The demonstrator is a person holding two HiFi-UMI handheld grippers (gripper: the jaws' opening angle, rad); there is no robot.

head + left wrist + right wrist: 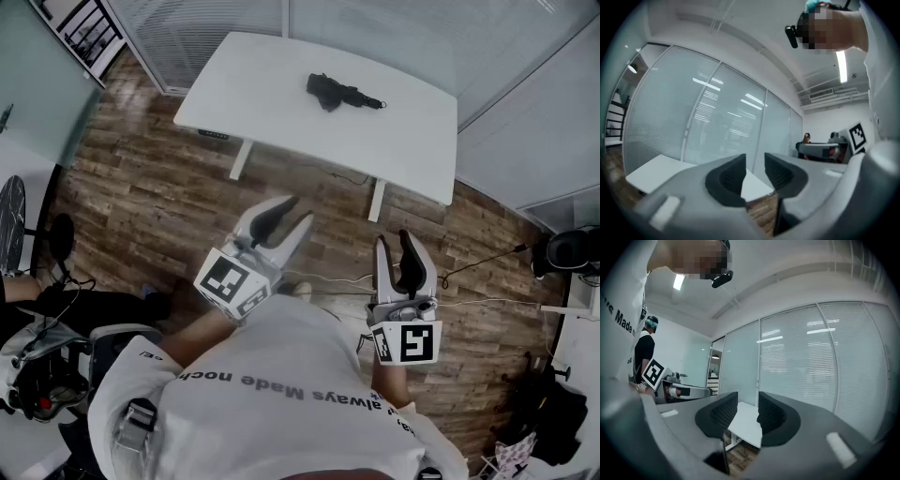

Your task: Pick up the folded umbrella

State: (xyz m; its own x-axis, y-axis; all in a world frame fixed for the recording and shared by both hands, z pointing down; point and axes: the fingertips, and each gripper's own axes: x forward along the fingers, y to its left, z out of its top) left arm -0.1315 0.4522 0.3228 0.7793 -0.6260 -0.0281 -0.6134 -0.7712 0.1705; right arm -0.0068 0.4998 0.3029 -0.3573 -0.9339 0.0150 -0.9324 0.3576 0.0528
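The folded black umbrella [339,93] lies on the far right half of a white table [272,84], handle pointing right. Both grippers hang in front of the person's chest over the wooden floor, well short of the table. The left gripper [298,208] points towards the table's near edge, jaws drawn close with nothing between them [755,161]. The right gripper [394,238] is held level beside it, jaws likewise close together and empty [748,399]. Each gripper view shows a corner of the table [656,171] [747,425] ahead; I cannot make out the umbrella there.
Glass partitions with blinds [394,28] stand behind the table. Cables [487,258] run over the floor at the right. An office chair [37,309] is at the left, dark bags [553,422] at the lower right. Another person [644,357] stands off to the side.
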